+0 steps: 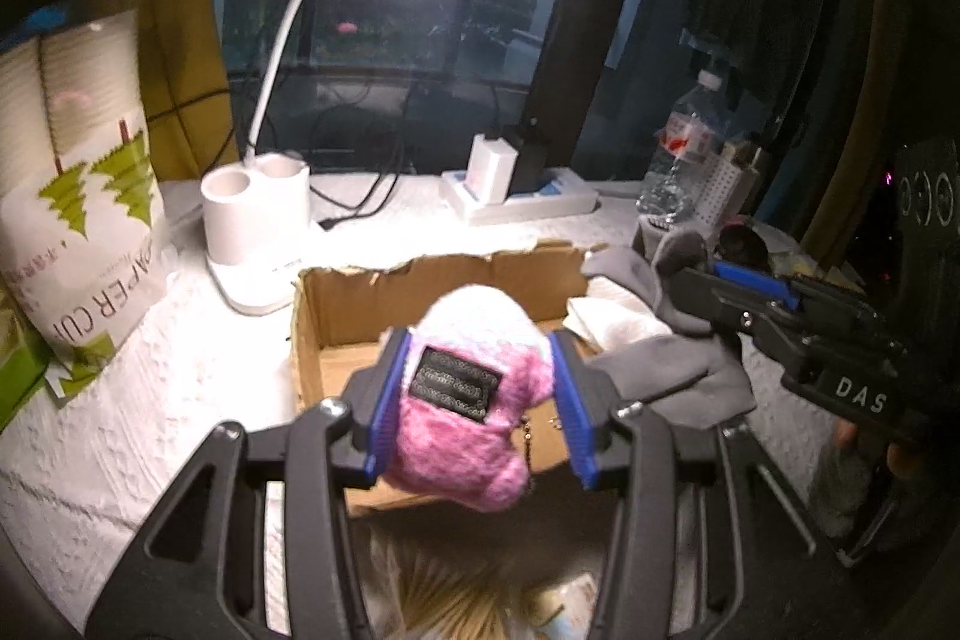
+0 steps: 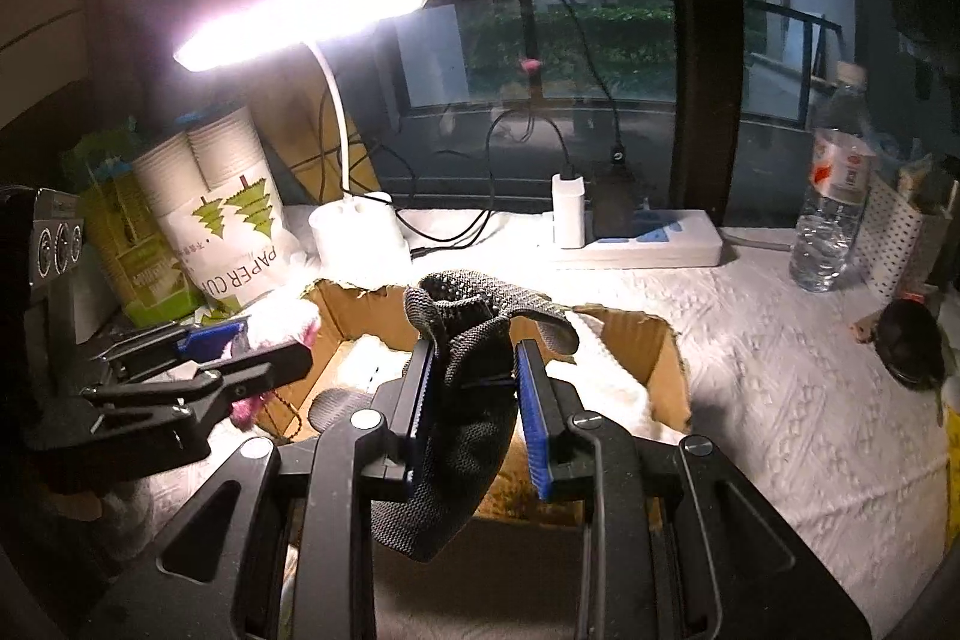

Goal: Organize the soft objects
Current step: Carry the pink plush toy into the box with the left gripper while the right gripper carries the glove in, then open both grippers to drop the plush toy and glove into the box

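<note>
Black arms of the left gripper fill the near edge of its own view, and its blue pads clamp a pink plush from both sides, squeezing it narrow at the waist. A dark patch on the plush faces the camera and a thin chain hangs from its right side. The plush hangs above the near part of an open box, which suggests a drop into it is the step in hand; soft things seem to be gathered there.

Beyond it, the right gripper grips a dark knit glove between its own blue pads, jaws narrow on the bunched cloth, the cuff drooping below and fingers flopping over the top. It too hangs over the box, near its near wall. Holding each item by its middle likely keeps loose ends from snagging the torn rim.

A white cloth already lies inside the box, on the right.

The left view shows the patch on the plush and the right gripper from the side, with grey cloth draped just right of the box. The right view alone shows the glove's weave and the white cloth's place inside the box, and sees the plush only as a pink edge behind the left gripper. Both show the lamp, paper cups, power strip and bottle along the far side of the table.
</note>
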`<action>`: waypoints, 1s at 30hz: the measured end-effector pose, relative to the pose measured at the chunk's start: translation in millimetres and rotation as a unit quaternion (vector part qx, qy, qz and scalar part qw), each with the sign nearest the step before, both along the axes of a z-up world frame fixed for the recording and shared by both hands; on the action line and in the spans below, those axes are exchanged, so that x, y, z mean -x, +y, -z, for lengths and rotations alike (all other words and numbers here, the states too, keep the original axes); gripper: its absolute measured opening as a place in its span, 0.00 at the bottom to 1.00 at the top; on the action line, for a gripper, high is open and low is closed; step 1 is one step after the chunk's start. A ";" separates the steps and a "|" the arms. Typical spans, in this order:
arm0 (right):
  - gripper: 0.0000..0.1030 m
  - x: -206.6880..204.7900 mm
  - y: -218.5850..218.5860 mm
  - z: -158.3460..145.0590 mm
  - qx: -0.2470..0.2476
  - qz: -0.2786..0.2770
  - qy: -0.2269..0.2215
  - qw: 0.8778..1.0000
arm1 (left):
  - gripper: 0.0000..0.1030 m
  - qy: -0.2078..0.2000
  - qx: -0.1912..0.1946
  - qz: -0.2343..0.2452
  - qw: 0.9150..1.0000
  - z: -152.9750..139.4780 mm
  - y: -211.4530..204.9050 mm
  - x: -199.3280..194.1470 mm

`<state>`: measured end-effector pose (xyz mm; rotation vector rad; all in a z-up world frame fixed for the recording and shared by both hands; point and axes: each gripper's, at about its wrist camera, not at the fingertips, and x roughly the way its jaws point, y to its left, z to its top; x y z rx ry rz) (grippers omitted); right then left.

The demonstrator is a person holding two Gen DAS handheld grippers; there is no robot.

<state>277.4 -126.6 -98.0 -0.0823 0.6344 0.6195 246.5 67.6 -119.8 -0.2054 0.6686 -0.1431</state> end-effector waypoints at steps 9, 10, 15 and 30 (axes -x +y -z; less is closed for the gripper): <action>0.27 -24.7 16.6 21.0 0.005 -0.012 0.020 1.000 | 0.45 0.028 0.001 0.013 1.000 18.6 -1.8 -14.9; 0.27 -26.5 17.6 23.6 0.005 -0.013 0.023 1.000 | 0.45 0.031 0.001 0.016 0.999 20.2 -2.7 -16.3; 0.27 -34.7 22.9 37.2 0.008 -0.018 0.038 0.999 | 0.46 0.046 -0.001 0.026 0.999 27.9 -5.5 -21.2; 0.28 -42.4 34.4 58.8 0.029 -0.019 0.060 0.998 | 0.58 0.063 -0.019 0.038 0.997 31.4 -9.3 -28.2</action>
